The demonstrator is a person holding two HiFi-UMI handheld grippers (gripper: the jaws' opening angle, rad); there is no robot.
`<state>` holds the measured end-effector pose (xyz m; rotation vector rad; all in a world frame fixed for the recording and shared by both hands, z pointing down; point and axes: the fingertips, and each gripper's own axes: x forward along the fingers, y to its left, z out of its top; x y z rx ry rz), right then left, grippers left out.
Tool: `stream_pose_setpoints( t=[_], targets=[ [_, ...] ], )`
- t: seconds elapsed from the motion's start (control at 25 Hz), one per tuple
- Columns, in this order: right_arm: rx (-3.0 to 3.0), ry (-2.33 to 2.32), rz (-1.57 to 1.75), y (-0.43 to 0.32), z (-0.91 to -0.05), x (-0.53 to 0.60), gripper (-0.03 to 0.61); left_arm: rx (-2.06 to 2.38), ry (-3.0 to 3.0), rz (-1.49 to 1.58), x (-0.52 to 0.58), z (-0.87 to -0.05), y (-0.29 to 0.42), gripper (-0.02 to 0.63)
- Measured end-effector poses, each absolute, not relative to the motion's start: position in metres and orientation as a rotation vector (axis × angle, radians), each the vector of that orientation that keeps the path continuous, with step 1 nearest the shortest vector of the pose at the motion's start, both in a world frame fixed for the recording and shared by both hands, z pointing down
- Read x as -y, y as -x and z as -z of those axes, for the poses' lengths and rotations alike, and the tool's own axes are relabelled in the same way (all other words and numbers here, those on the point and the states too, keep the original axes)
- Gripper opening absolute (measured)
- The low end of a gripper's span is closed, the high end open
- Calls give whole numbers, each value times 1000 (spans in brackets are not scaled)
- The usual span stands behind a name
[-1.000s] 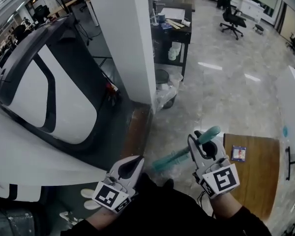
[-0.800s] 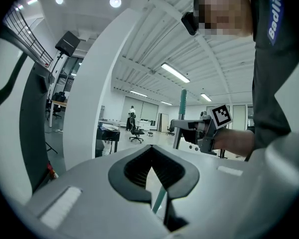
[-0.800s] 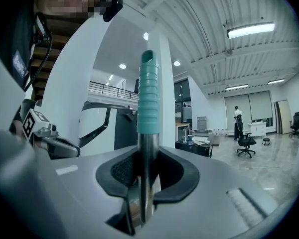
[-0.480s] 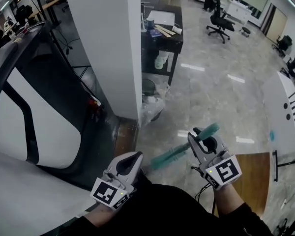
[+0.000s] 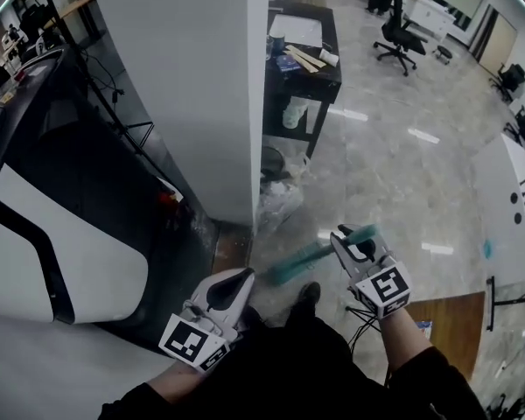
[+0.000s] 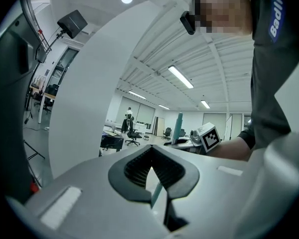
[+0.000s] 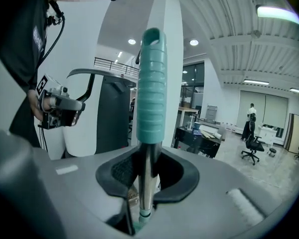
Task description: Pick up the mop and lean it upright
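The right gripper pinches the mop on its metal shaft, just under the ribbed teal grip. The left gripper has its jaws pressed together, empty. The mop hangs slanted above the glossy floor, near the foot of the white pillar. Its head seems hidden below the person.

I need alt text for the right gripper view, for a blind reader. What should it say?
The right gripper is shut on the metal shaft of a mop, whose ribbed teal handle rises up the middle of the picture. Behind it are a white pillar, the left gripper at the left, and a black table at the right.
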<state>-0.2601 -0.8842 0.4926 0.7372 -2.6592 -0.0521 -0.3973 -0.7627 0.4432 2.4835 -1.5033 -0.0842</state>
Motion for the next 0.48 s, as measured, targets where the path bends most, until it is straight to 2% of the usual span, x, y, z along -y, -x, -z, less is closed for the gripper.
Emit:
stream_pose_setpoints(
  t=[0.48],
  targets=[
    [2568,-300,-14,331,-605,980,80,1848,-2217,-44,838,-452,434,17]
  ],
)
